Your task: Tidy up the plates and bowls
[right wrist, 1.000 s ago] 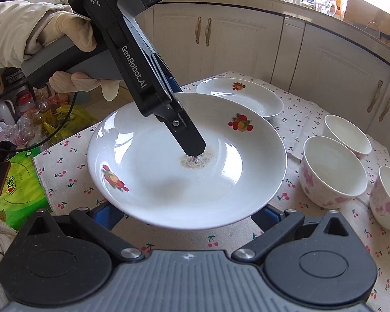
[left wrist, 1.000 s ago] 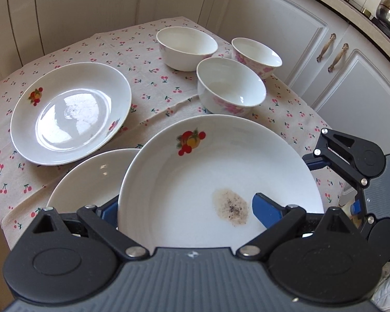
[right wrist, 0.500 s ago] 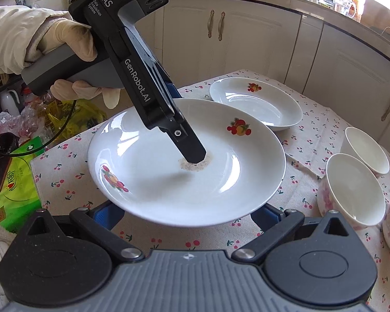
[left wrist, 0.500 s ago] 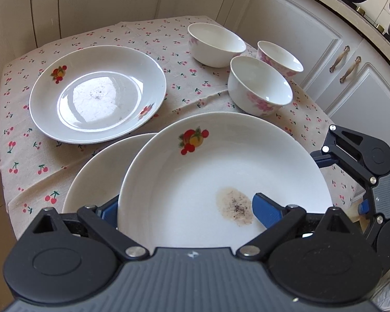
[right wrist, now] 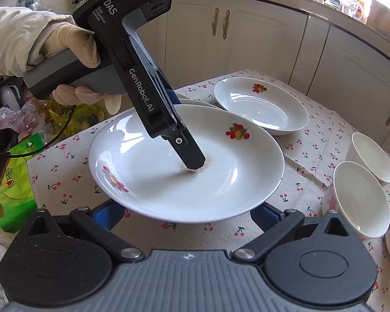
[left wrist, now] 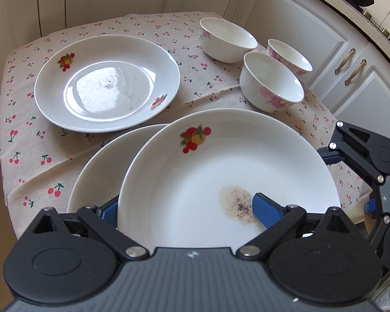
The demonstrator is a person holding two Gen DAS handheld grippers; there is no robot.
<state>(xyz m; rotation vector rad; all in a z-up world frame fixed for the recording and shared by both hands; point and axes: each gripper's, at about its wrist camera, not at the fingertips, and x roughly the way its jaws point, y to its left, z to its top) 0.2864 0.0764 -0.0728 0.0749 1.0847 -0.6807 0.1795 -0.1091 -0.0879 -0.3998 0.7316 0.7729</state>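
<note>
**Near field.** The left gripper [left wrist: 187, 205] has its jaws set wide. One blue pad [left wrist: 265, 208] lies on the upper face of the held plate [left wrist: 221, 171], beside a brown speckled stain [left wrist: 236, 204]. The other pad [left wrist: 109, 208] passes under the rim at lower left. The plate rides clear of the cloth, so the jaws read as clamped on it across its sloping wall. In the right wrist view a gloved hand [right wrist: 75, 44] carries this gripper. The right gripper [right wrist: 186, 213] has its jaws apart, with their tips hidden beneath the plate's near rim; contact cannot be told.

**Handling.** The plate is glazed ceramic: stiff, fairly heavy, slippery and breakable. The rim is the best hold, pinched from above and below, with the plate kept level and set down gently.

**Middle field.** A second plate [left wrist: 101, 166] rests on the cherry-print counter [left wrist: 39, 156], partly under the held plate at centre left, a likely base for stacking.

**Far field.** A third plate [left wrist: 106, 83] lies at upper left. Three bowls [left wrist: 271, 83] stand close together at upper right, best taken by the wall.
</note>
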